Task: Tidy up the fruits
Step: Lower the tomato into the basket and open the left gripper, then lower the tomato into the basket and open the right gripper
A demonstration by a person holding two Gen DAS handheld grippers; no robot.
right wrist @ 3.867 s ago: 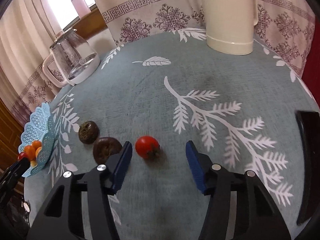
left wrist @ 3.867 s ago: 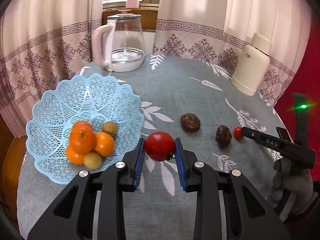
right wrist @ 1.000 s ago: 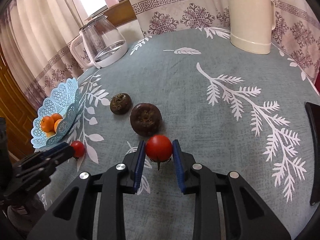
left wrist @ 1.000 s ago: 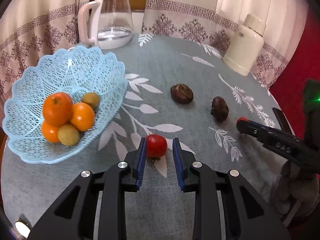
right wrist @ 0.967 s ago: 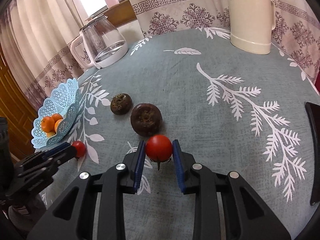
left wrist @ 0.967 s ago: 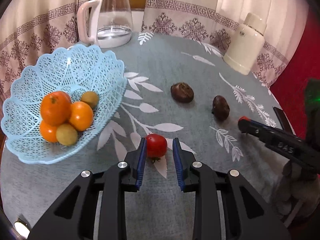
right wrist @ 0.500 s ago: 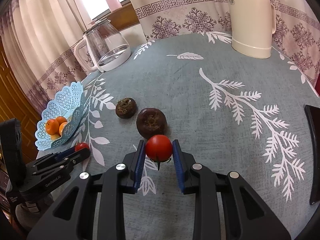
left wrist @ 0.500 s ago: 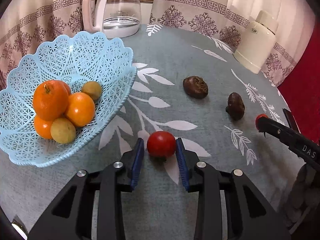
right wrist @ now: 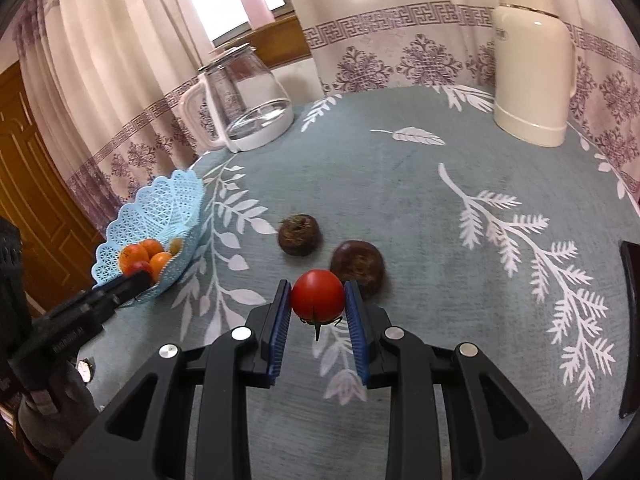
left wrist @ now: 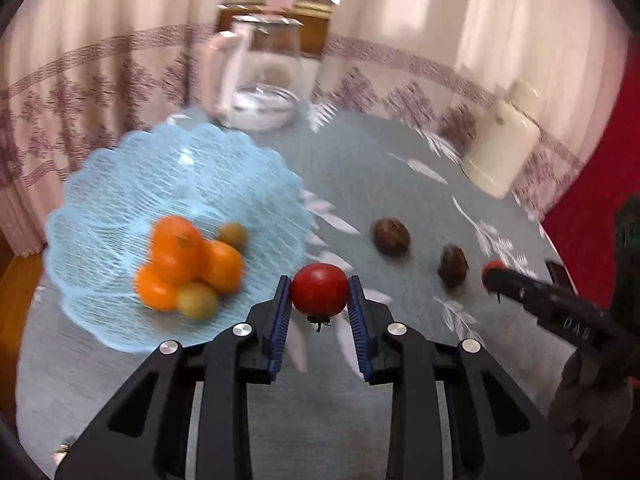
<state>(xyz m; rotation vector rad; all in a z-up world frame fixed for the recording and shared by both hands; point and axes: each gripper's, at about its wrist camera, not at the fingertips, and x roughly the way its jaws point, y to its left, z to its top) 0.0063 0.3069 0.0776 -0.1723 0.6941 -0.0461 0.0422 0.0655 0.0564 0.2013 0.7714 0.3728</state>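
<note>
Left wrist view, all a bit blurry. Left gripper (left wrist: 320, 300) closed tight on a red tomato (left wrist: 319, 289), blue pads (left wrist: 280, 324) pressing both sides, little green stem hanging down. Tomato up off the grey-green tablecloth (left wrist: 360, 176) with white leaves. Just to the left, a light blue lacy basket (left wrist: 120, 184) holding three oranges (left wrist: 178, 244) and two small yellow-green fruits (left wrist: 197, 300). Out on the cloth to the right, two dark brown fruits (left wrist: 391, 236), a bit apart from each other. Farther right, the other black gripper poking in from the side with a second red tomato (left wrist: 493, 268) at its tip. At the back, a glass kettle (left wrist: 264, 80) with a pale handle, and a cream flask (left wrist: 504, 152) near the curtains.

Right wrist view, nice and sharp. Right gripper (right wrist: 318, 308) squeezed shut on that small tomato (right wrist: 317, 295), stem pointing down, held above the cloth. Right behind it, one brown fruit (right wrist: 357, 265) just past the right pad, another brown one (right wrist: 299, 234) a little farther back and left. Blue basket (right wrist: 160, 208) well off to the left near the table edge, oranges peeking over the rim. Left gripper's black tip right at the basket's near side, with a bit of red showing there. Glass kettle (right wrist: 244, 100) and cream flask (right wrist: 532, 72) standing at the far side of the table. Pink bottle (right wrist: 253, 2) up on the window sill.
</note>
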